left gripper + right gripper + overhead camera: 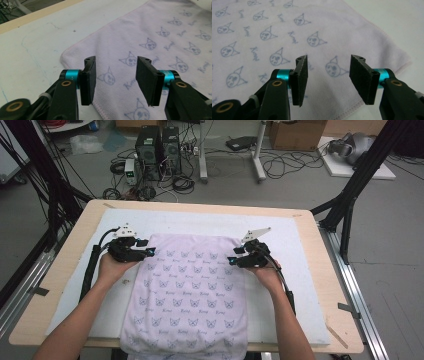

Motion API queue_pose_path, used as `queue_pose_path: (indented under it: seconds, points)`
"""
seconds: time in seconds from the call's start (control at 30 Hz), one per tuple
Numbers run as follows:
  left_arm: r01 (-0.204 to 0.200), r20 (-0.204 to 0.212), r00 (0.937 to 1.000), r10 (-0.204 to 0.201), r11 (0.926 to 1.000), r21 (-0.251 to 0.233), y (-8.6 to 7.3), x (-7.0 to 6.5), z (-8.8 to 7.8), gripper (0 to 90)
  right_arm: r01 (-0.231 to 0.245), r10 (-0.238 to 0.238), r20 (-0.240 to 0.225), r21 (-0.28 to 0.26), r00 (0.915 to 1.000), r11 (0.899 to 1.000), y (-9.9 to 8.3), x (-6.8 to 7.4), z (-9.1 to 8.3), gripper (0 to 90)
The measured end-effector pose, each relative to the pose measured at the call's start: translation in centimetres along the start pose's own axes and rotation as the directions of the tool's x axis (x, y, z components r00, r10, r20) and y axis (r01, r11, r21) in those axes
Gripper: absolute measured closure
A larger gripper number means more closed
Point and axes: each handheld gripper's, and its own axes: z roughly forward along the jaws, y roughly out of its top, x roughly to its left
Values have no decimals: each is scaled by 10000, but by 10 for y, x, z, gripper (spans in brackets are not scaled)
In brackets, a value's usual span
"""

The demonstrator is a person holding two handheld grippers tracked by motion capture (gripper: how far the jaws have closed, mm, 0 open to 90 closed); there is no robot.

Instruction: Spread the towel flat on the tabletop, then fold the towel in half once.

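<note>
1. A pale lilac towel (190,290) printed with small cat faces lies flat along the middle of the desk (320,270). Its far edge runs straight across, short of the desk's far edge, and its near end hangs over the near edge.
2. It rests on a white mat (300,285) that covers most of the wooden top; bare mat shows on both sides of the towel.
3. The towel looks light, soft and limp, with a stitched hem. It would likely sag and fold wherever it is not supported, and it is not fragile or slippery.
4. The best places to take hold seem to be the two far corners, pinching hem and cloth together so the edge lifts evenly.
5. The left gripper (148,252) sits at the towel's far left corner. In the left gripper view its jaws stand apart over the corner hem (75,47), pressing on nothing.
6. The right gripper (232,260) sits at the far right corner. Its jaws are also parted above the cloth, gripping nothing.
7. Whether the jaw tips brush the fabric is hard to tell from these angles.
8. Each gripper is held in a hand, forearms entering from the near edge on either side of the towel.
9. Beyond the desk, the floor holds computer towers (159,145), cables and boxes.
</note>
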Motion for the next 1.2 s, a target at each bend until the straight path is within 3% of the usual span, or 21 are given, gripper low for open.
queue_pose_path:
  seconds: [0.27, 0.7, 0.8, 0.87, 0.97, 1.03, 1.1, 1.2]
  points:
    - [-75, 277, 9996, 83, 9996, -288, 2, 1, -9, 478, 267, -274, -248, -280, 9993, 9993, 22, 0, -13, 445]
    - [-127, 234, 9996, 130, 9999, -112, 0, 4, -6, 489, 293, -294, -238, -54, 9993, 9996, 22, 1, -5, 435]
    - [-191, 120, 9997, 189, 9997, 164, 4, 11, -4, 496, 206, -211, -152, -346, 9997, 9992, 23, -4, -6, 456]
    - [-125, 62, 9999, 125, 9999, 72, 11, 16, -4, 496, 199, -201, -46, -460, 9998, 9987, 23, -7, -7, 460]
    - [-110, -23, 9999, 110, 9999, 98, 19, 22, -2, 499, 58, -58, 6, -145, 10000, 9999, 29, -15, -8, 443]
    - [-24, -83, 10000, 25, 9999, 113, 20, 26, 0, 499, 55, -52, 98, -356, 9999, 9994, 33, -18, -10, 448]
    - [100, -79, 9999, -98, 9998, 156, 19, 31, 3, 502, -94, 97, 142, -240, 9999, 9997, 35, -23, -10, 445]
    - [211, -275, 9994, -196, 9982, 565, 13, 37, 12, 506, -278, 276, 338, 38, 9990, 9996, 32, -31, -5, 446]
